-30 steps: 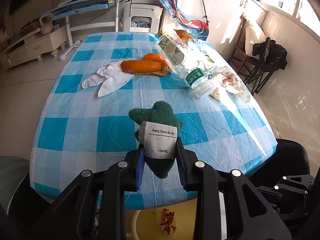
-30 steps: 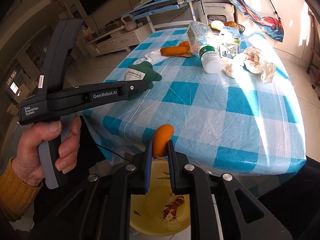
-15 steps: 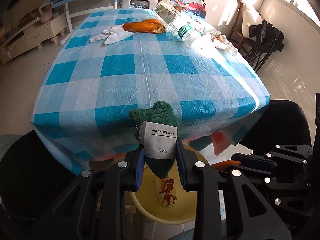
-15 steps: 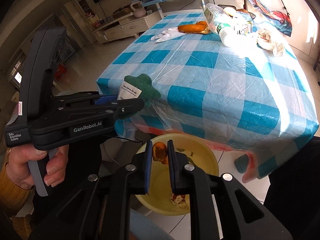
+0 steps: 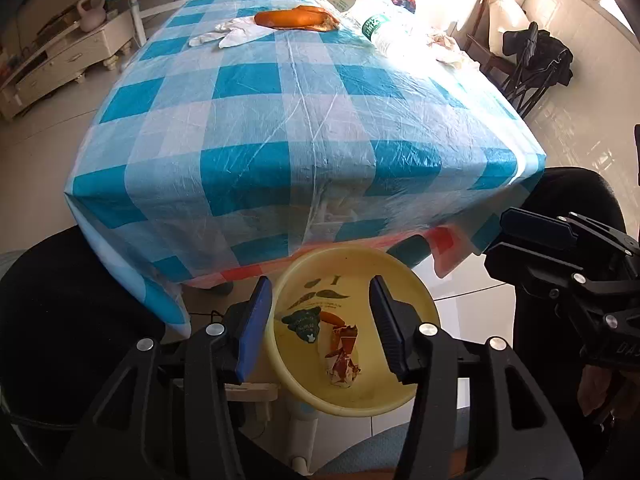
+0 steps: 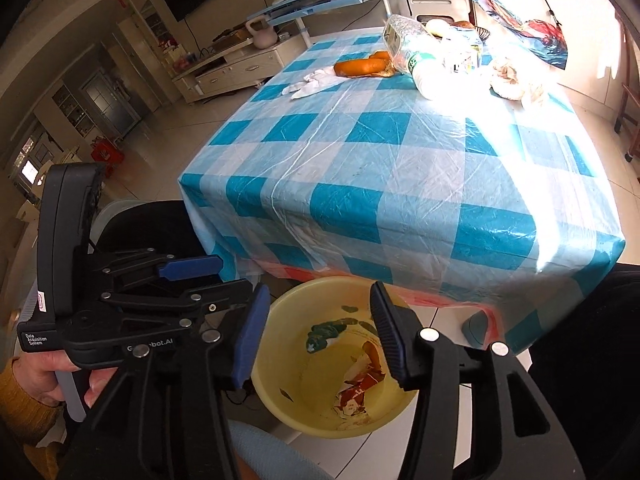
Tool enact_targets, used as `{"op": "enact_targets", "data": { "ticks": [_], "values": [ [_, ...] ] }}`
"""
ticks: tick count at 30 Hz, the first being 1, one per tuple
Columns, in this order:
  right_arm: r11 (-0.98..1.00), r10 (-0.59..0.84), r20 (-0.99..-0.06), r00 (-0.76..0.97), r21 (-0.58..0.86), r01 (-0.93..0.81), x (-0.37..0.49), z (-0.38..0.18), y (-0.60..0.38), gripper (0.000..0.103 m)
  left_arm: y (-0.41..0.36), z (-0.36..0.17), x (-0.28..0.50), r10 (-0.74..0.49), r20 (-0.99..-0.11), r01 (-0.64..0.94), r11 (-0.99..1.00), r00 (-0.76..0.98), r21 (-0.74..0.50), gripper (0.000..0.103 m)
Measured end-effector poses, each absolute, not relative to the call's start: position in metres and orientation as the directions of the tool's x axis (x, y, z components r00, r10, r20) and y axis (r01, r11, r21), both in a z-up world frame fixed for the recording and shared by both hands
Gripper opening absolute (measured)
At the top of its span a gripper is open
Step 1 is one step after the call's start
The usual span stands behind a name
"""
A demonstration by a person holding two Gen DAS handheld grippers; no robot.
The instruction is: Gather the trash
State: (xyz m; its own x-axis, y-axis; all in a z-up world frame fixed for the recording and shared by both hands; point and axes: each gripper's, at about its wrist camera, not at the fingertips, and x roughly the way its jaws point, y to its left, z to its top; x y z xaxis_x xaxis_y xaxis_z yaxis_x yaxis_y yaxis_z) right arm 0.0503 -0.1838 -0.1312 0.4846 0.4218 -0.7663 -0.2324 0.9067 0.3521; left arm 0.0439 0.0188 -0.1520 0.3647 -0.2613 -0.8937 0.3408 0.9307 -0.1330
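A yellow basin (image 5: 424, 308) stands on the floor below the table's near edge; it also shows in the right wrist view (image 6: 288, 376). In it lie a green cloth piece (image 5: 302, 323), an orange peel bit (image 5: 333, 317) and a red-brown wrapper (image 5: 342, 354). My left gripper (image 5: 320, 320) is open and empty above the basin. My right gripper (image 6: 316, 336) is open and empty above it too. On the far table lie orange peel (image 5: 294, 18), a white glove (image 5: 236, 32), a plastic bottle (image 6: 412, 56) and crumpled paper (image 6: 512, 80).
The blue checked tablecloth (image 5: 300, 120) hangs over the table edge just behind the basin. The right gripper shows at the right of the left wrist view (image 5: 560, 256). A dark chair (image 5: 532, 56) stands far right; a low cabinet (image 5: 60, 60) far left.
Both grippers have opened. The green cloth piece and the orange peel bit have dropped from them into the basin. Both grippers have pulled back from the table over the basin.
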Motion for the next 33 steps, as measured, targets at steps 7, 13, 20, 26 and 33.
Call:
{"op": "enact_targets", "data": {
  "ticks": [7, 13, 20, 26, 33],
  "values": [
    [0.905, 0.424, -0.714, 0.558, 0.356, -0.232, 0.062, -0.124, -0.189, 0.064, 0.033, -0.119, 0.120, -0.216, -0.829, 0.250, 0.963, 0.516, -0.095, 0.071],
    [0.901, 0.428, -0.690, 0.584, 0.377, -0.215, 0.071, -0.135, -0.191, 0.065, 0.020, -0.131, 0.214, -0.184, -0.840, 0.227, 0.971, 0.511, -0.075, 0.076],
    [0.900, 0.421, -0.686, 0.593, 0.397, -0.180, 0.080, -0.145, -0.197, 0.067, -0.019, -0.152, 0.302, -0.160, -0.858, 0.287, 0.958, 0.488, -0.015, 0.085],
    [0.905, 0.413, -0.686, 0.600, 0.381, -0.188, 0.084, -0.148, -0.192, 0.069, -0.037, -0.163, 0.341, -0.139, -0.843, 0.306, 0.951, 0.520, 0.032, 0.096],
    [0.909, 0.414, -0.690, 0.593, 0.344, -0.235, 0.082, -0.149, -0.179, 0.073, -0.037, -0.165, 0.344, -0.144, -0.832, 0.298, 0.954, 0.536, 0.026, 0.097]
  ]
}}
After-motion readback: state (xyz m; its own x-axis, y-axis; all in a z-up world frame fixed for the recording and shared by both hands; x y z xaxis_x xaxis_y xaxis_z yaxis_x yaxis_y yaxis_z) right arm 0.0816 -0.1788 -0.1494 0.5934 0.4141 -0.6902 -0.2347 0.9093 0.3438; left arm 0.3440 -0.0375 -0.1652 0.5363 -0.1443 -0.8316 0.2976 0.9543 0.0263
